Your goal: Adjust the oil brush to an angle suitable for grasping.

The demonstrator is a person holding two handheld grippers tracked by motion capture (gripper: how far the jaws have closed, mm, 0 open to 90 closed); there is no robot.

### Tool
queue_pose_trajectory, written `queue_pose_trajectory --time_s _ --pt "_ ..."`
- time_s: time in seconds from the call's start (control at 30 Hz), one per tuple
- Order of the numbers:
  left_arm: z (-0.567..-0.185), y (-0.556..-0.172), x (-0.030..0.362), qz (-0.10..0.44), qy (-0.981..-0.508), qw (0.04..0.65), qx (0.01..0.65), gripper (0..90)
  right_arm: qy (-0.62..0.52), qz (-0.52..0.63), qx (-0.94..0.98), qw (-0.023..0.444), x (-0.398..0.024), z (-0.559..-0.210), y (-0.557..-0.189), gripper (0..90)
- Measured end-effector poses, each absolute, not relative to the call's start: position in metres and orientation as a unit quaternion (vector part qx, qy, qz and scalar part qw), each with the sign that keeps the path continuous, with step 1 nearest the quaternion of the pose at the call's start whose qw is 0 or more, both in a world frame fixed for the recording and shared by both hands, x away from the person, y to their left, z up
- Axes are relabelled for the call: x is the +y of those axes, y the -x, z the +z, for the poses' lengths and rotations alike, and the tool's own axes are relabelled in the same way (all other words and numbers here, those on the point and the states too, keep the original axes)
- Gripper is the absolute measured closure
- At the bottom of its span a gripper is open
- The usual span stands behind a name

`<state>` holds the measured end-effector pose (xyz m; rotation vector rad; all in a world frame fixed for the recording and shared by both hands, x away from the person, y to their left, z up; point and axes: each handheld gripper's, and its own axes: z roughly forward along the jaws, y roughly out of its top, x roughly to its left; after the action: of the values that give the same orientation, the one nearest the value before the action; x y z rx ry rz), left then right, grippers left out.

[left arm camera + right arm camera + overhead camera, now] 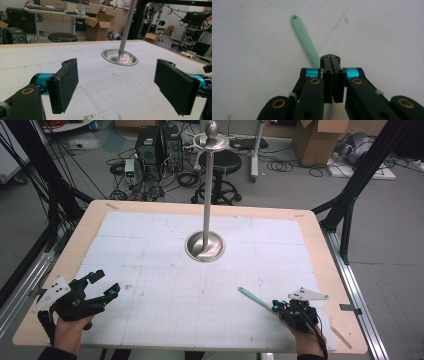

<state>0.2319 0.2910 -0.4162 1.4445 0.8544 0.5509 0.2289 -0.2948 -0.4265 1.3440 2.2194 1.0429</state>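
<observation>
Writing: none readable | left gripper: jaws apart | right gripper: clamps green stick

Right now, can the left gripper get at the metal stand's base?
Probably yes. The left gripper is open, jaws wide apart, and the white mat between it and the stand's base is bare. The right gripper, shut on the green stick, sits off to the side.

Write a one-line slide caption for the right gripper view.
Right gripper shut on a thin mint-green stick above the white table mat.
</observation>
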Motion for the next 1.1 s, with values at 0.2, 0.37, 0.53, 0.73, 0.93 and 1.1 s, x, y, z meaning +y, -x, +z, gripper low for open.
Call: queue_pose_trajectory --time_s 0.2,0.37,0.53,0.73,0.93,1.1 --pt "-0.416 -0.232 0.291 0.241 -0.633 0.634 0.373 19.8 -0.435 0.365 0.810 0.149 -0.264 -0.435 -0.240 89.5" --pt "-0.416 -0.232 0.292 0.242 -0.631 0.634 0.376 19.8 -0.450 0.360 0.803 0.154 -0.255 -0.443 -0.254 89.4" --pt "-0.416 -0.232 0.292 0.242 -0.633 0.633 0.375 19.8 -0.466 0.353 0.794 0.168 -0.257 -0.443 -0.260 89.4" --pt "-0.416 -0.231 0.290 0.239 -0.637 0.633 0.370 19.8 -0.463 0.389 0.775 0.184 -0.266 -0.432 -0.251 71.3" --pt "-0.415 -0.232 0.288 0.233 -0.636 0.637 0.368 18.9 -0.476 0.477 0.701 0.233 -0.294 -0.402 -0.214 22.1" --pt "-0.412 -0.230 0.285 0.230 -0.639 0.641 0.357 18.5 -0.468 0.495 0.686 0.256 -0.303 -0.394 -0.191 16.6"
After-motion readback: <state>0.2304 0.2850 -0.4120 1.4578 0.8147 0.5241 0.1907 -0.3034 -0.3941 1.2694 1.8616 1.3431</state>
